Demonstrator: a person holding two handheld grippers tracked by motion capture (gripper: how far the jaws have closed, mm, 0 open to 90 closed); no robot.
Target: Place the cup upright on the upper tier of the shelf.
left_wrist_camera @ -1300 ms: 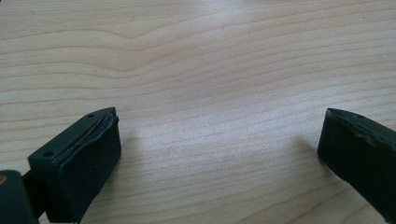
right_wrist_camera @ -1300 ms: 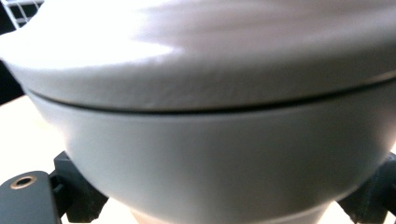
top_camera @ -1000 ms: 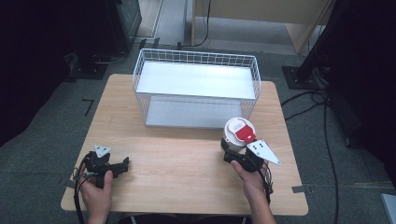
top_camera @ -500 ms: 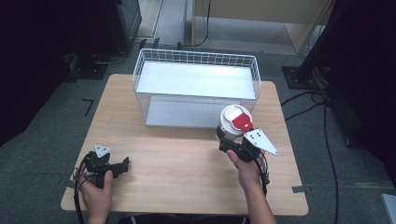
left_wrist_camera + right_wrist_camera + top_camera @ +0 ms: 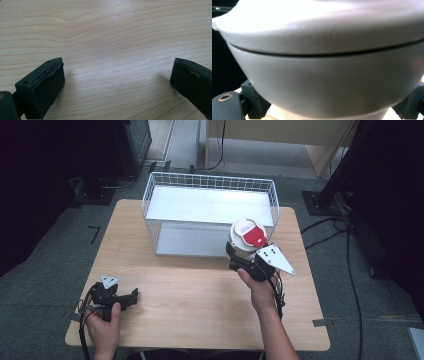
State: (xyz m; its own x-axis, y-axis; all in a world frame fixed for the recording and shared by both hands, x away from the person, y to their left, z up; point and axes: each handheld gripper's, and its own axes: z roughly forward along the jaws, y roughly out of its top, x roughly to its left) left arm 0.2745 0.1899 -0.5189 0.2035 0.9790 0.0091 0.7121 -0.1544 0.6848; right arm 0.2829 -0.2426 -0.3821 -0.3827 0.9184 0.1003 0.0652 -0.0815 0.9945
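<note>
A white lidded cup (image 5: pixel 245 237) with a red flap on its top is held above the table, just in front of the wire basket (image 5: pixel 210 215). My right gripper (image 5: pixel 243 259) is shut on the cup's lower body, and in the right gripper view the cup (image 5: pixel 322 65) sits between the two black fingers (image 5: pixel 253 100). My left gripper (image 5: pixel 131 297) rests on the wooden table (image 5: pixel 190 290) at the front left. Its jaws stand wide open in the left gripper view, fingers (image 5: pixel 42 87) apart over bare wood, left gripper (image 5: pixel 115 87) holding nothing.
The white wire basket stands at the back middle of the table, open at the top, with a white floor inside. Dark stands and cables (image 5: pixel 345 245) lie on the floor to the right. A wooden cabinet (image 5: pixel 280 135) is at the back.
My right gripper has lifted the cup and carried it leftward and toward the basket. The left gripper has stayed where it was.
</note>
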